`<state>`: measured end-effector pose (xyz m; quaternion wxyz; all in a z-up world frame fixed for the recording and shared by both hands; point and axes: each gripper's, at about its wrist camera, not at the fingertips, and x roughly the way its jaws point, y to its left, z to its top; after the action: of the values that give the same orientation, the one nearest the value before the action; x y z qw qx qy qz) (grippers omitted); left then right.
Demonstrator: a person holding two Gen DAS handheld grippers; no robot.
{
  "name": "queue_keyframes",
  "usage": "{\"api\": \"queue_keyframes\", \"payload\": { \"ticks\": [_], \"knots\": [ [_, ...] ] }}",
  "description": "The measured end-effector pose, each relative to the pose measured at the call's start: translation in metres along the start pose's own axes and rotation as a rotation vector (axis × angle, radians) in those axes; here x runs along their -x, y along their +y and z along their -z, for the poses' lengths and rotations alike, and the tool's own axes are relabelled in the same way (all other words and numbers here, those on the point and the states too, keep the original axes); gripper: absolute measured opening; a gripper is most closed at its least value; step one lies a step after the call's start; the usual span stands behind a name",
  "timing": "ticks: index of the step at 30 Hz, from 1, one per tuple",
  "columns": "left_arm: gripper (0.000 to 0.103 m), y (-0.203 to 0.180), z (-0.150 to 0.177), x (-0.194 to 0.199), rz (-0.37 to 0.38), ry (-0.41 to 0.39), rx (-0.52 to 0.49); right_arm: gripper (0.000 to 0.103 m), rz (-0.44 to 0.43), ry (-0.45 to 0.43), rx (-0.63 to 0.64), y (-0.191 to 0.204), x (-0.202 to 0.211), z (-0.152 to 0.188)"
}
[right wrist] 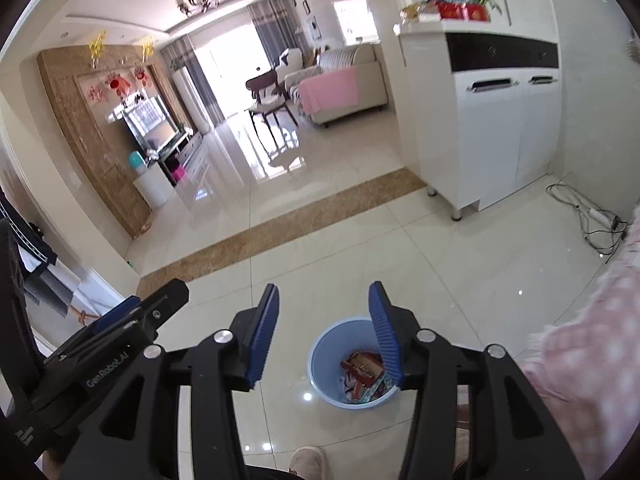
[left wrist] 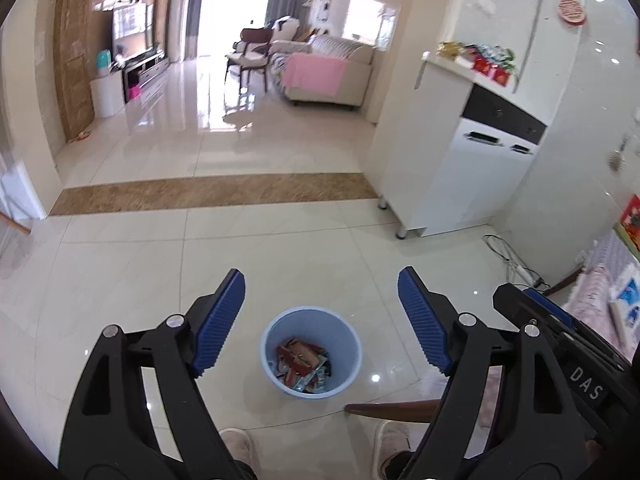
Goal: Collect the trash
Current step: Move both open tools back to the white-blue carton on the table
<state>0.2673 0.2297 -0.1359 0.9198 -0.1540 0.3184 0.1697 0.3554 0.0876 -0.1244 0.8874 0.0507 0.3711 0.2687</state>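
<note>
Glossy tiled floor (left wrist: pixel 280 248) holds a blue bin (left wrist: pixel 311 354); both claws spread, empty.

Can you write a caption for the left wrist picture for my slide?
Open left gripper above a round light-blue plastic bin holding colourful wrappers on the glossy tiled floor.

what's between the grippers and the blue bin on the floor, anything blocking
Nothing visible. Both the left gripper and right gripper are open and empty above the blue bin, which sits on bare floor tiles with wrappers inside.
</note>
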Motion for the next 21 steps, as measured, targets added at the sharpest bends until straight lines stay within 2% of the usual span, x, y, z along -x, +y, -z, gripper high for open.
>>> {"api": "queue_keyframes", "payload": {
  "ticks": [3,9,13,21],
  "knots": [
    [0.078,-0.019,-0.001,0.021,0.041,-0.019,-0.023,0.050,0.014,-0.048,0.000,-0.009,0.037,-0.004],
    [0.081,-0.082,0.004,0.062,0.156,-0.035,-0.118,0.054,0.068,-0.135,-0.024,-0.042,0.115,-0.005],
    [0.081,-0.124,0.016,0.080,0.245,-0.005,-0.176,0.056,0.144,-0.195,-0.059,-0.077,0.168,0.002],
    [0.081,-0.217,0.050,0.088,0.431,0.107,-0.282,0.059,0.296,-0.253,-0.161,-0.164,0.241,0.022]
  ]
}}
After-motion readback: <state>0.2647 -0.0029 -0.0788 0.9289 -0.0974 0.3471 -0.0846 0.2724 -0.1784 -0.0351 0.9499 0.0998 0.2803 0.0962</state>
